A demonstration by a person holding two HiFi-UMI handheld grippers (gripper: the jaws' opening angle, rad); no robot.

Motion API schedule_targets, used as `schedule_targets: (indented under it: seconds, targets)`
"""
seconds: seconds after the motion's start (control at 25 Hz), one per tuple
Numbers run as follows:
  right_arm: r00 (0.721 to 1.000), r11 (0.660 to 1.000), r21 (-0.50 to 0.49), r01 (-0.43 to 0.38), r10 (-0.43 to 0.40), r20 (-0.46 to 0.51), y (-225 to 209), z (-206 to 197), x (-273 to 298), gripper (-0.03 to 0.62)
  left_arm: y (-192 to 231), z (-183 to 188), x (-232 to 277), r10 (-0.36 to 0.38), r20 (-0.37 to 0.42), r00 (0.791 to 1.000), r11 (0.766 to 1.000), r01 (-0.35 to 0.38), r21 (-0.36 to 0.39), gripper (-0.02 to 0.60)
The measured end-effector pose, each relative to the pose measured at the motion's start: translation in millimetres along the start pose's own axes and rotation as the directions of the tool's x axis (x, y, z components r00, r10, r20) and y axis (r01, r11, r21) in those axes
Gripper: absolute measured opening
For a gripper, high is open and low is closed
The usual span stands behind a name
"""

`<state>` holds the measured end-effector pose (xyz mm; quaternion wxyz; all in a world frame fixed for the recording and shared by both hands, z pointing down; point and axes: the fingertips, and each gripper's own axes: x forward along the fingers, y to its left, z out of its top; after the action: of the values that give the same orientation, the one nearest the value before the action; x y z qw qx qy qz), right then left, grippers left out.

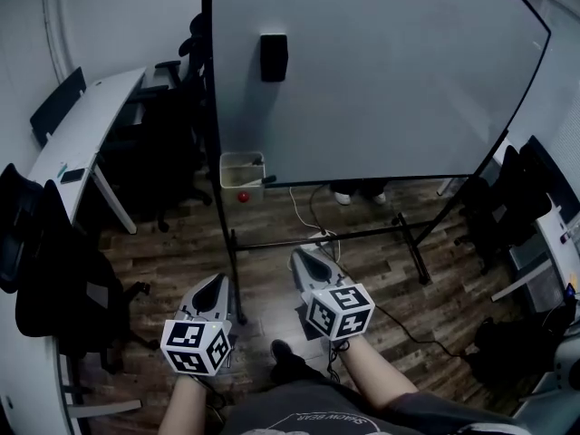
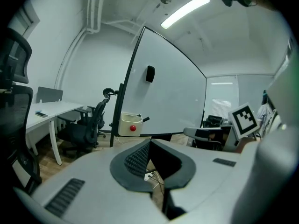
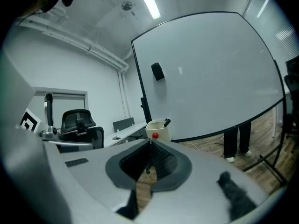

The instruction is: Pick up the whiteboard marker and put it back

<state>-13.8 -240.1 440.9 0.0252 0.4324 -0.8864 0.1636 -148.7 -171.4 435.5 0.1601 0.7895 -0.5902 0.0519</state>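
The whiteboard marker [image 1: 268,180] is not picked up yet: it stands tilted in a small cream box [image 1: 241,166] which hangs at the lower left corner of the whiteboard [image 1: 390,71], with its dark end sticking out over the right rim of the box. This box probably serves as the holder for pens, so the marker is kept there within reach of a writer, and a red round thing [image 1: 243,197] sits on its front wall. Higher on the same side of the board a black eraser [image 1: 274,57] clings to the surface. Both tongs are well apart from the box, low in the head view, and point toward the board. The left tongs [image 2: 149,142] have the tips together and nothing between the ribbed pads. The right tongs [image 3: 150,141] are also closed and empty; in the right gripper view the box lies almost directly above their tip, so I judge that this one is aimed at the marker. The task seems to be at the approach step. Next, the right tongs must open before they reach the box, and should take the marker at the free end, because the lower part is hidden inside the walls. Behind the board the legs of a person [image 3: 238,141] are visible, and a cable [image 1: 304,208] lies on the floor near the stand, which could catch a foot.
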Motion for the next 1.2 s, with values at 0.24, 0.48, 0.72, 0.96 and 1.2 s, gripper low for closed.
schedule_targets:
  seconds: [0.24,0.48,0.72,0.96,1.2]
  targets:
    - [1.000,1.000,0.005,-0.020,0.020,-0.009,-18.6,12.0,37.2,0.024,14.8,10.6,34.7,0.021,-0.007,1.000,1.000,-0.021,-0.009,0.014]
    - [0.999,0.999,0.029,-0.042,0.042,-0.008,-40.0,20.1,69.2,0.025,21.8,15.7,68.5,0.034,-0.020,0.999,0.999,-0.034,-0.011,0.014]
    - [0.998,0.998,0.026,-0.064,0.065,-0.008,-56.1,29.6,99.8,0.025,31.7,26.4,99.8,0.048,-0.014,0.999,0.999,-0.048,-0.005,0.014]
    - [0.992,0.992,0.013,-0.126,0.127,-0.023,-63.4,38.1,128.9,0.026,39.2,38.5,126.6,0.061,-0.004,0.998,0.998,-0.061,0.003,0.014]
    - [0.985,0.986,0.012,-0.167,0.167,-0.032,-66.3,41.5,152.7,0.026,50.7,44.1,143.0,0.085,-0.002,0.996,0.996,-0.085,0.001,0.014]
